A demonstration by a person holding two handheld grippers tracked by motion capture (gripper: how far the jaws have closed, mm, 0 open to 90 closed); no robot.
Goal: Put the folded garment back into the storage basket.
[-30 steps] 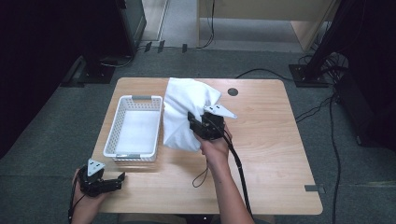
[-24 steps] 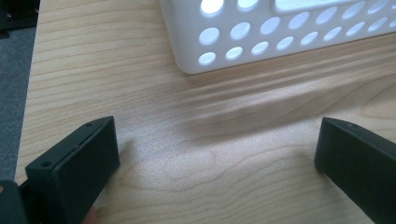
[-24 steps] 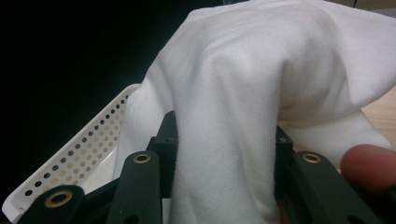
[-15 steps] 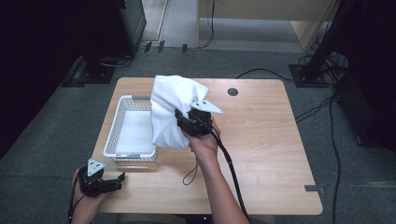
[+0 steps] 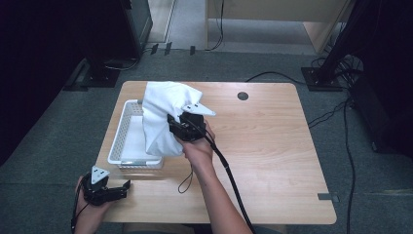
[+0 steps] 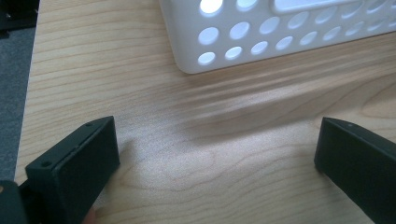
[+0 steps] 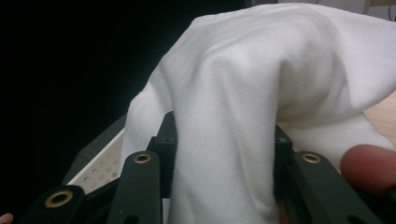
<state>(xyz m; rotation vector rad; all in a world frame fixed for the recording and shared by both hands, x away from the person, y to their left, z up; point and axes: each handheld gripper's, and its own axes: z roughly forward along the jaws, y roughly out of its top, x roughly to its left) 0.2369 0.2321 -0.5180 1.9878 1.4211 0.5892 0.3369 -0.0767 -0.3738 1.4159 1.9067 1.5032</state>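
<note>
A white cloth (image 5: 163, 117) hangs bunched from my right gripper (image 5: 174, 126), whose jaws are shut on it. It is held above the right side of a white perforated basket (image 5: 117, 135), and its lower folds drape over the basket's near right corner. In the right gripper view the cloth (image 7: 261, 93) rises between the two black jaws of that gripper (image 7: 222, 140) and hides their tips. My left gripper (image 5: 122, 187) lies at the table's front left corner, open with nothing between its jaws. In its own view the left gripper (image 6: 215, 140) faces the basket's near wall (image 6: 261, 42).
The wooden table (image 5: 272, 146) has a dark round cable hole (image 5: 242, 96) at the back right. The right gripper's black cable (image 5: 229, 170) trails back along the person's forearm. Dark stands and cables sit on the floor behind and to the right of the table.
My right gripper has carried the cloth leftward from the table's middle to above the basket's right side. The left gripper has stayed in place.
</note>
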